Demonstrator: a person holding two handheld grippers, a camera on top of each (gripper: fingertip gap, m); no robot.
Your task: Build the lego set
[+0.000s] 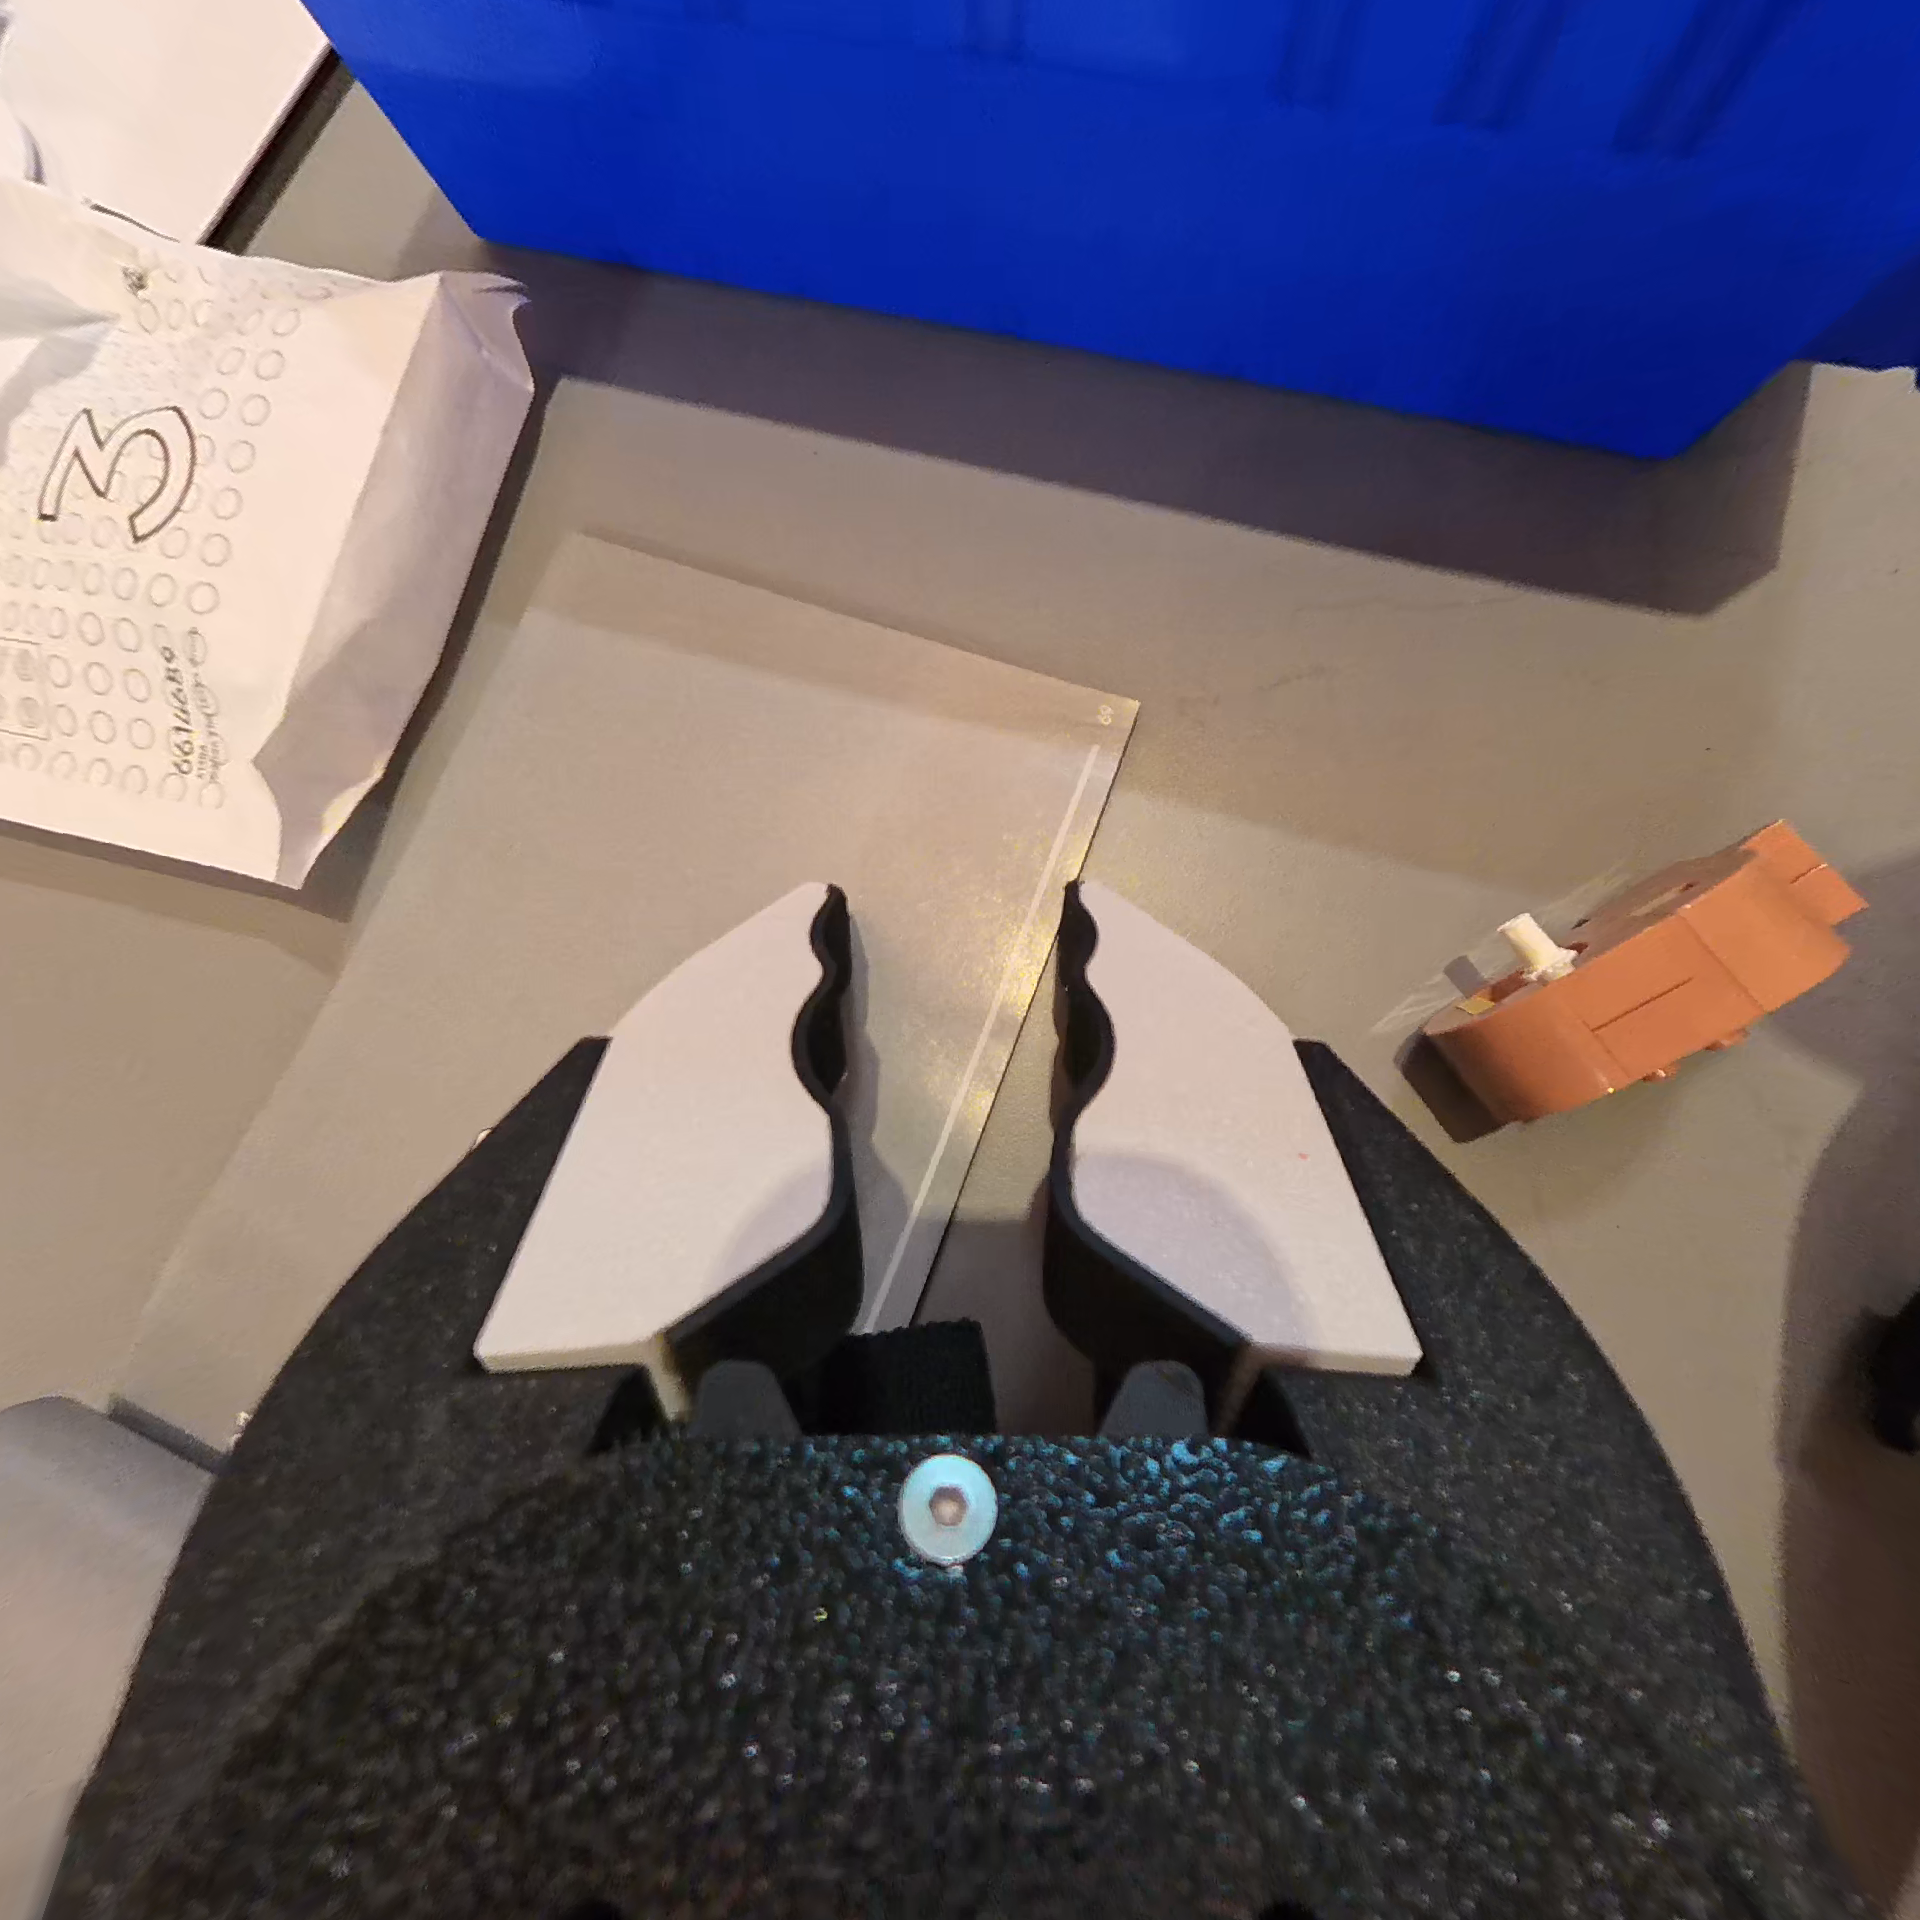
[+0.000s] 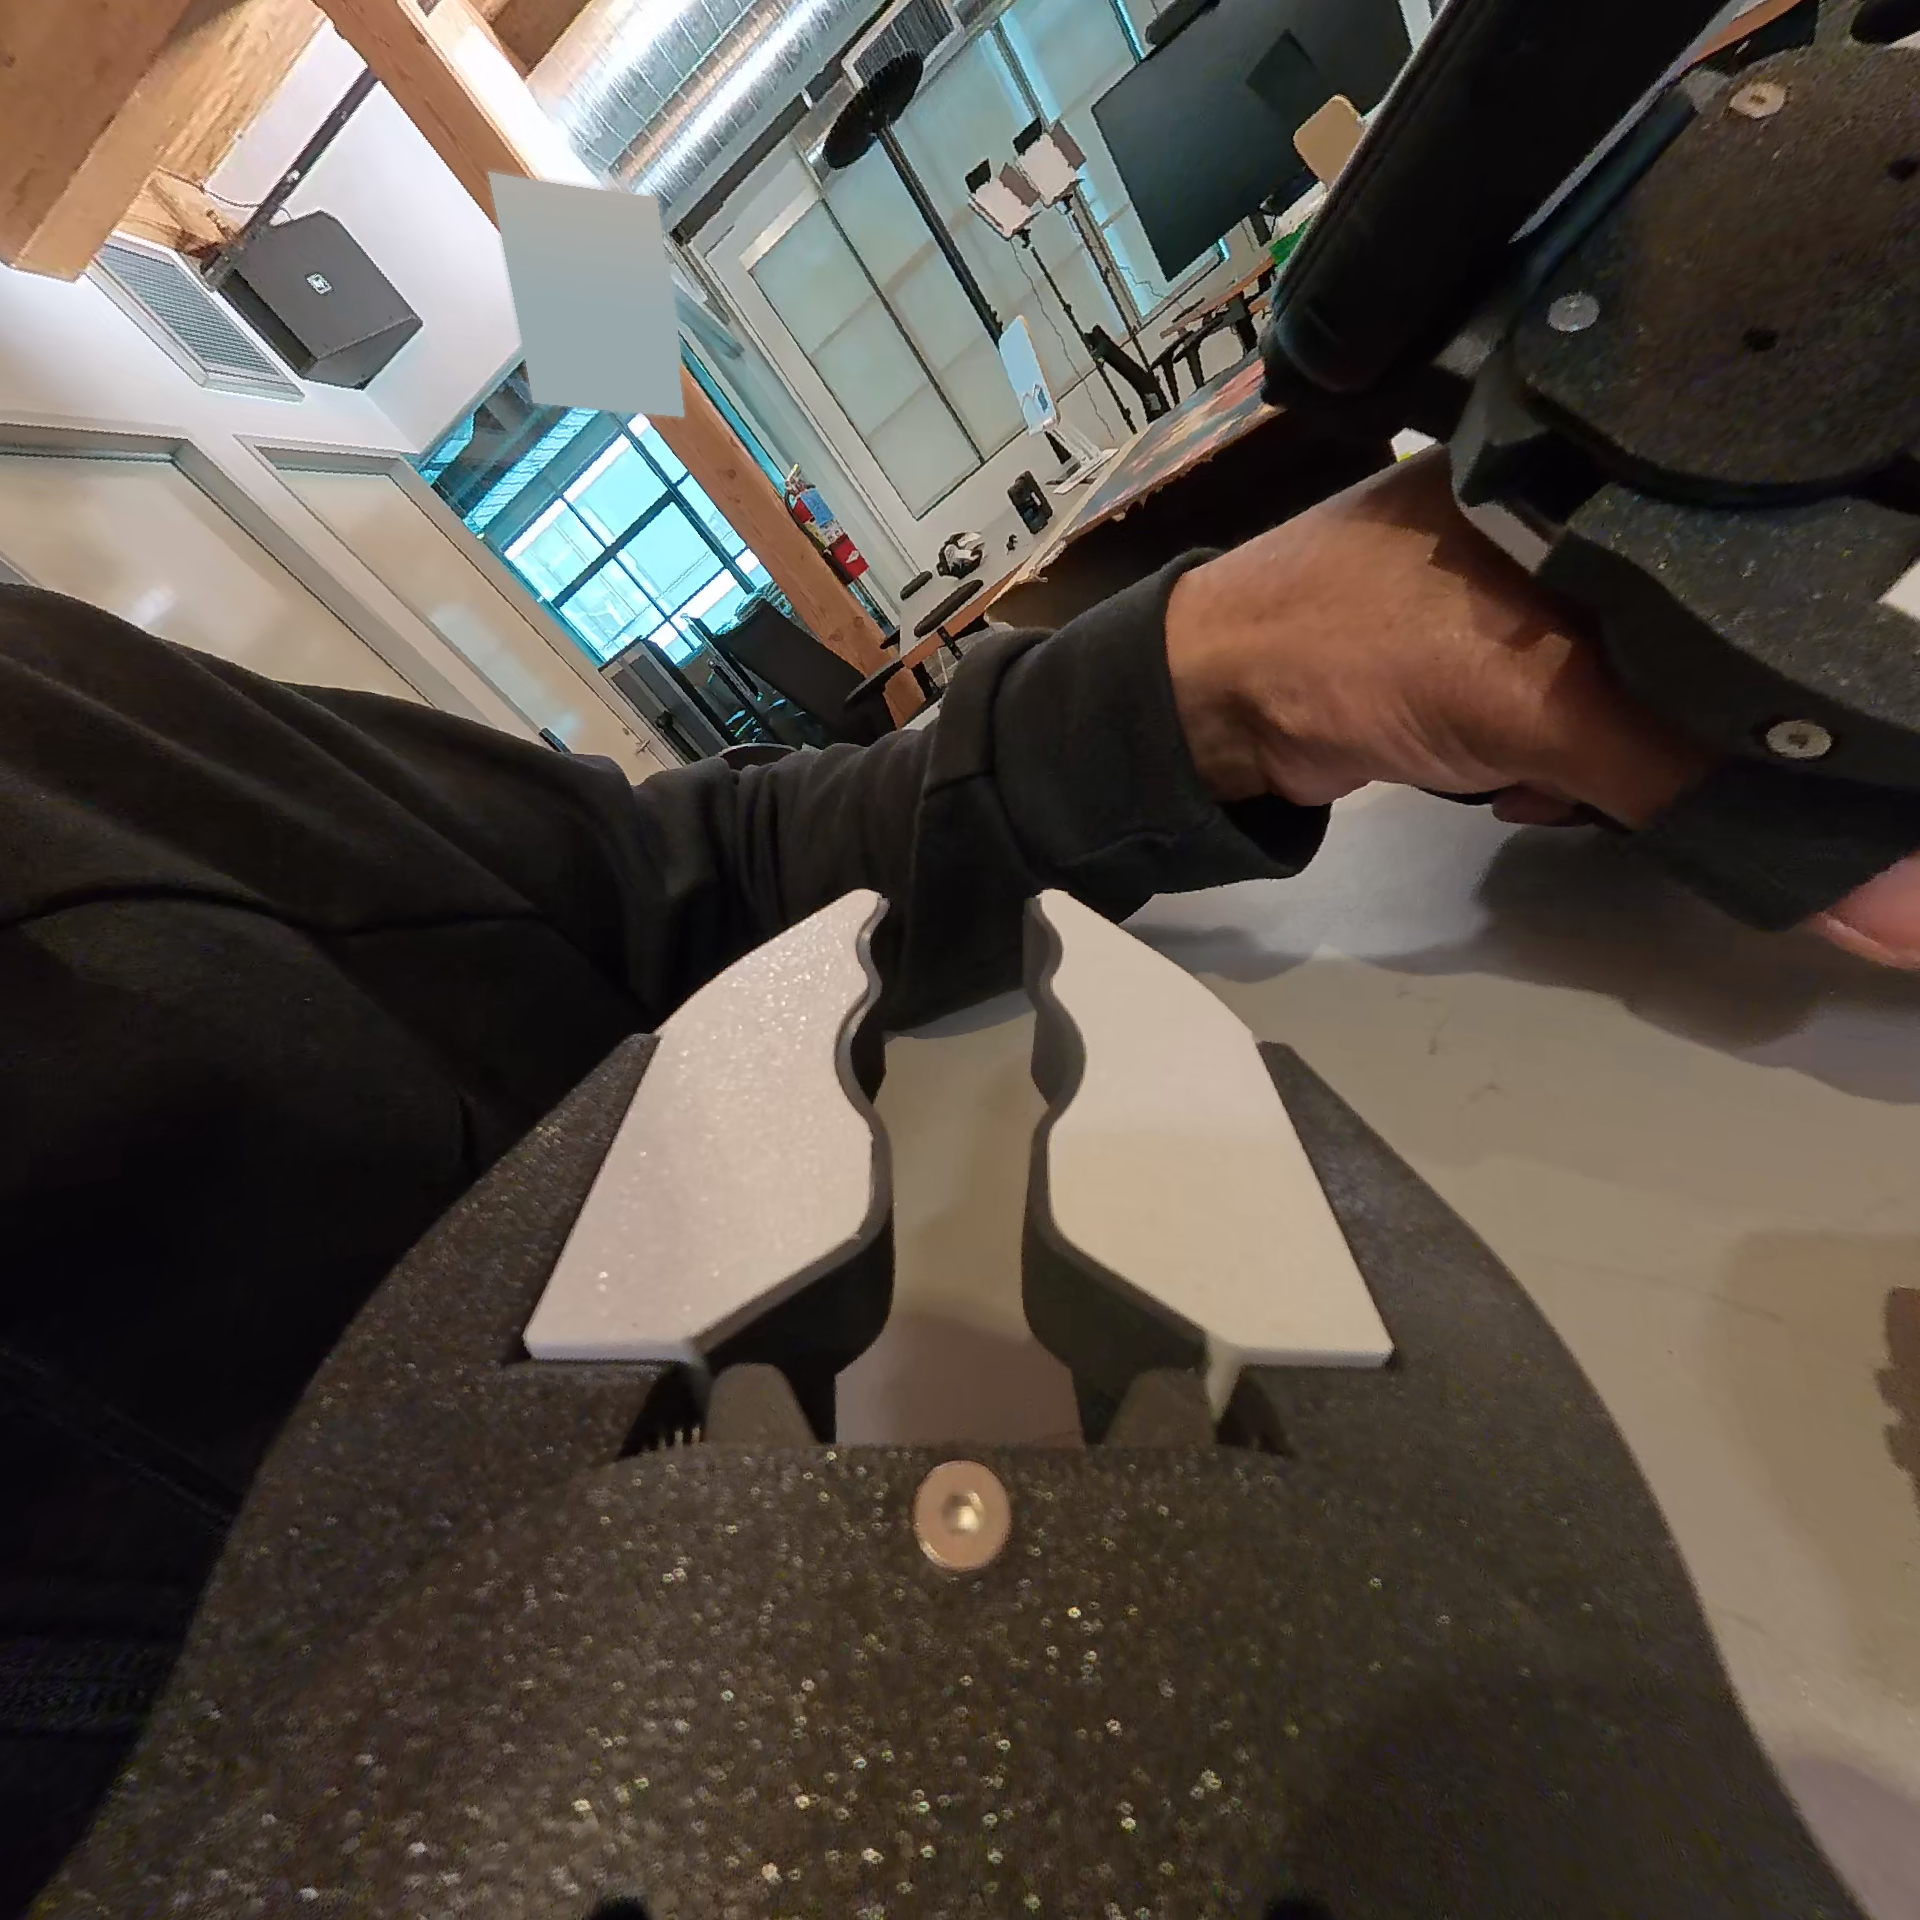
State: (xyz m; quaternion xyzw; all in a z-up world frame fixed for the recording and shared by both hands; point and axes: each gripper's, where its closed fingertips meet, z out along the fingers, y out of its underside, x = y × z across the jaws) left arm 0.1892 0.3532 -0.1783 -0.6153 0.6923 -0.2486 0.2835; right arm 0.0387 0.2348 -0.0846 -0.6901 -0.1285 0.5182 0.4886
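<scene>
Transparent sheet point(image 1: 790, 831), a flat clear rectangle with a pale line along its right edge, is seen in the left wrist view lying on the grey surface point(image 1: 1351, 665) directly below and ahead of the left tongs point(image 1: 956, 904), whose fingers stand apart with nothing pressed between them. The sheet's right edge runs between the two fingertips, slanting up and to the right, so its long axis is roughly in line with the fingers. A white printed paper bag point(image 1: 208, 561) lies to the left, a blue bin point(image 1: 1091, 177) stands beyond, and a brown plastic part with a white peg point(image 1: 1631, 997) rests to the right, well apart from the sheet. In the right wrist view, the right tongs point(image 2: 956, 914) are held low over the surface, fingers apart and empty, pointed toward a black sleeve point(image 2: 935, 810). A hand point(image 2: 1382, 665) gripping the other tool is seen beyond; the sheet itself seems not to be visible there.
</scene>
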